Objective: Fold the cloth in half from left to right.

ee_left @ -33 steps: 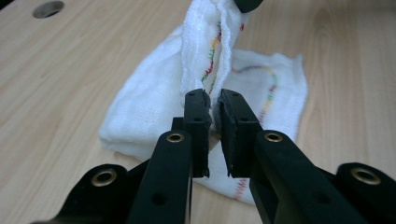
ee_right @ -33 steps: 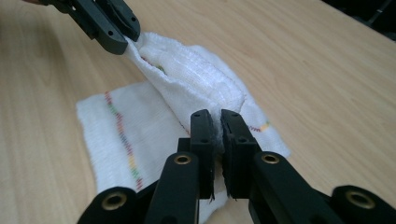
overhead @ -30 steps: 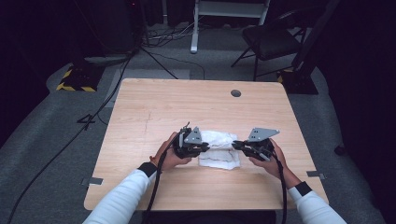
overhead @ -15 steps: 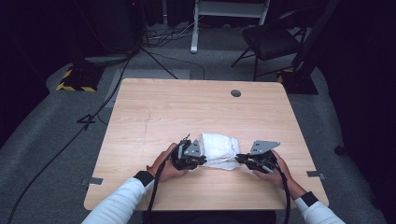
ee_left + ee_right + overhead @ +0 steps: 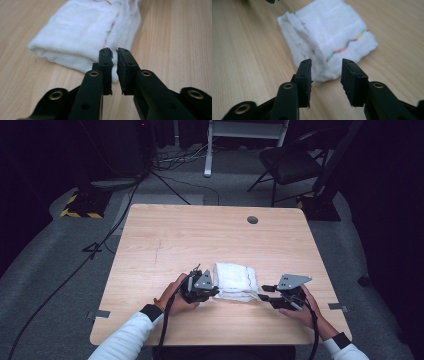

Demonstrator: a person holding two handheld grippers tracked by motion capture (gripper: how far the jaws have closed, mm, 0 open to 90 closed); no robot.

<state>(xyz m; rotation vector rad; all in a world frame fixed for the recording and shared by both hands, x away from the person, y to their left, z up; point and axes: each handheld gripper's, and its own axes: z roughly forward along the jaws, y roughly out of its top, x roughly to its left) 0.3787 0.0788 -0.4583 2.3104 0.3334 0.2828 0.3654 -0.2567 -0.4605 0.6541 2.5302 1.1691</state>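
Observation:
A folded white cloth (image 5: 235, 281) with a coloured stitch line lies on the wooden table (image 5: 200, 235) near its front edge. My left gripper (image 5: 216, 291) is at the cloth's left front corner. In the left gripper view its jaws (image 5: 114, 53) stand a narrow slit apart over the cloth (image 5: 82, 32), pinching nothing. My right gripper (image 5: 263, 292) sits just off the cloth's right side. Its jaws (image 5: 325, 63) have just been opening and now stand wide. The cloth's corner (image 5: 332, 32) lies just beyond the tips, untouched.
A round cable hole (image 5: 252, 219) is in the table's far right part. Beyond the table stand a dark chair (image 5: 287, 162), a white stand (image 5: 245, 135) and a yellow-black striped block (image 5: 80, 205), with cables across the floor.
The cloth went from a loose spread to a compact folded bundle. The right gripper drew back to the right and its jaws parted. The left gripper stayed at the cloth's left edge.

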